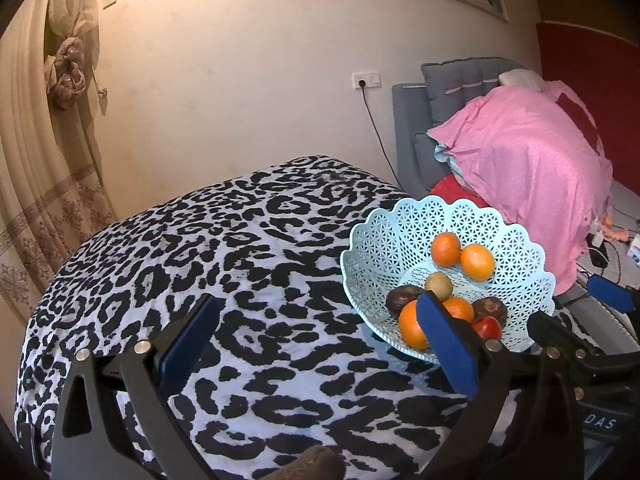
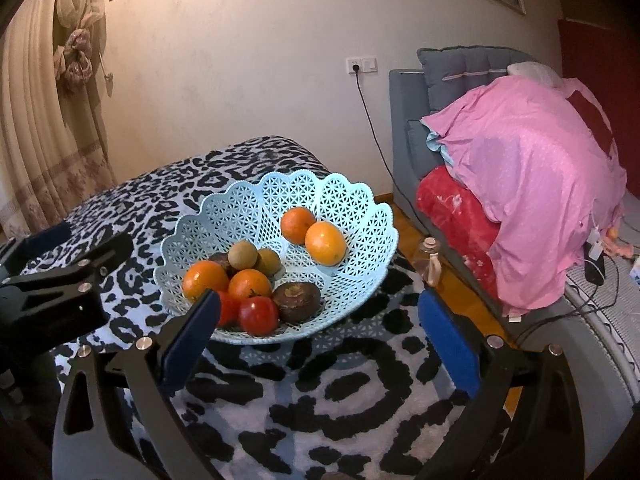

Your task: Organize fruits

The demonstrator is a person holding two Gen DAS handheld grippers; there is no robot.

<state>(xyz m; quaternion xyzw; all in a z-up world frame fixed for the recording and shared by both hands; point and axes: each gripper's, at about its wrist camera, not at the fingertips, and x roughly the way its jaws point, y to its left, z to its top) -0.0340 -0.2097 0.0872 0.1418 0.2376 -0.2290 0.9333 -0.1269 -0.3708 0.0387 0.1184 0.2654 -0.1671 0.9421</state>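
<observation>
A: Which way does the fruit lie from each set of jaws?

B: From the right gripper [image 2: 316, 340], the light-blue lattice basket [image 2: 352, 204] sits ahead at about eleven o'clock, close in; its near rim almost reaches the left pad. The jaws are spread wide with nothing between them. From the left gripper [image 1: 316, 344], the same basket [image 1: 384, 232] is off at one to two o'clock, partly behind its right finger. Those jaws are released too, and empty.

A: So which hand is nearer?

B: The right, I'd judge; it faces the basket more squarely.

A: What's inside?

B: Oranges [image 2: 325, 243] toward the far side, a red tomato-like fruit [image 2: 258, 315] at the near rim, a dark brown fruit [image 2: 298, 296] beside it at three o'clock, and small tan round ones [image 2: 245, 255] in the middle. They're all roundish, so no long axis matters.

A: And the surface?

B: A worktop [image 2: 320, 412] under a black-and-white leopard-print cloth, soft and wrinkled. Beyond it, at two o'clock, there's a grey sofa [image 2: 404, 128] heaped with a pink sheet [image 2: 532, 184], a wall socket [image 2: 360, 65] with a cord, and a curtain [image 2: 44, 112] at ten o'clock.
</observation>
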